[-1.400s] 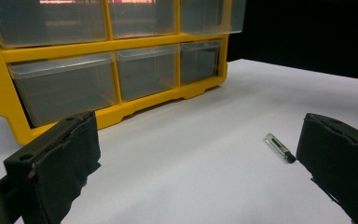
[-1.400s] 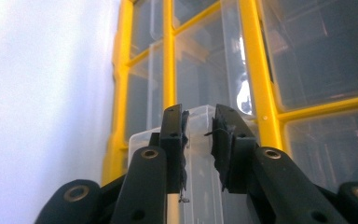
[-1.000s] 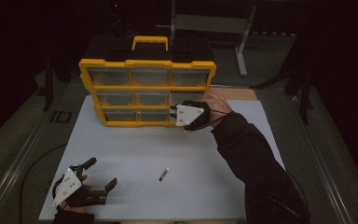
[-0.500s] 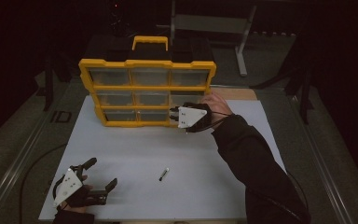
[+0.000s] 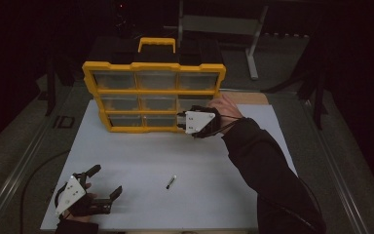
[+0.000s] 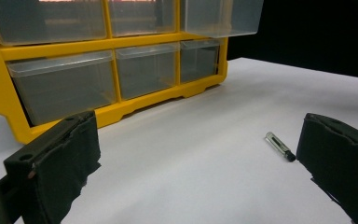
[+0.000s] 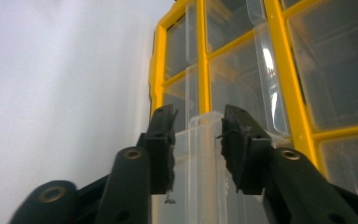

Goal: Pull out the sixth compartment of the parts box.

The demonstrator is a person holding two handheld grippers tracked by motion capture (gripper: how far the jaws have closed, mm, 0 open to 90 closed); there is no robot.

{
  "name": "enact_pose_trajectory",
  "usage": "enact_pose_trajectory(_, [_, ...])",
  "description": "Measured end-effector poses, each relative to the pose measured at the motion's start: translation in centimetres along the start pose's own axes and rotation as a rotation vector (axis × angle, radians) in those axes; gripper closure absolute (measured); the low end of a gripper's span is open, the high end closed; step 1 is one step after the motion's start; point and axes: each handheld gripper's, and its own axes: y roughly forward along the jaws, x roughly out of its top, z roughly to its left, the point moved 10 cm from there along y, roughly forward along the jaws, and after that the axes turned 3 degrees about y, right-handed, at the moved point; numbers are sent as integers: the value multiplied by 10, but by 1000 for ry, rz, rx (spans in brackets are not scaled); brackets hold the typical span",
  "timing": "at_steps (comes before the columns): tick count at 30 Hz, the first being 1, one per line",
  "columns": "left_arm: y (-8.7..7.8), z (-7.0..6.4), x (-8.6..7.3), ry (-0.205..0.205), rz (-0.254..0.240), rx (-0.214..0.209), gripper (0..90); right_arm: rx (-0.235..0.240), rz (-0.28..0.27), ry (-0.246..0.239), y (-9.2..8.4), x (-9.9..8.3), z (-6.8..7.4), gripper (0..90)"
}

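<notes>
While your right gripper (image 7: 196,140) straddles the clear drawer (image 7: 205,154) at the lower right of the yellow organizer (image 5: 153,92), its jaws have just been opening and no longer pinch it. Pull now and you'd likely slip off. Your left gripper (image 5: 104,183) rests wide open and empty, near the small vial (image 5: 171,182).

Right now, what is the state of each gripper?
Left gripper: open, holding nothing.
Right gripper: jaws just opening, clear drawer between them, pads seemingly apart.
</notes>
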Motion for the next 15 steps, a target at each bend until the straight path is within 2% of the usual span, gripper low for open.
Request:
enact_pose_trajectory(1, [0,0,0,0,1,-1,0,-3,3,5,-1,1,0,625])
enact_pose_trajectory(5, [0,0,0,-1,1,-1,0,-48,2,10,-10,2,-6,502])
enact_pose_trajectory(7, [0,0,0,0,2,-2,0,-108,0,20,-15,2,-13,399])
enact_pose_trajectory(8, [0,0,0,0,2,-2,0,-114,8,42,-17,1,-15,364])
enact_pose_trajectory(11, [0,0,-1,3,5,-1,0,-109,37,153,-22,-4,-20,250])
enact_pose_trajectory(13, [0,0,-1,3,5,0,0,-128,54,217,-26,-8,-24,130])
enact_pose_trajectory(15, [0,0,0,0,2,1,0,-129,66,276,-29,-12,-27,91])
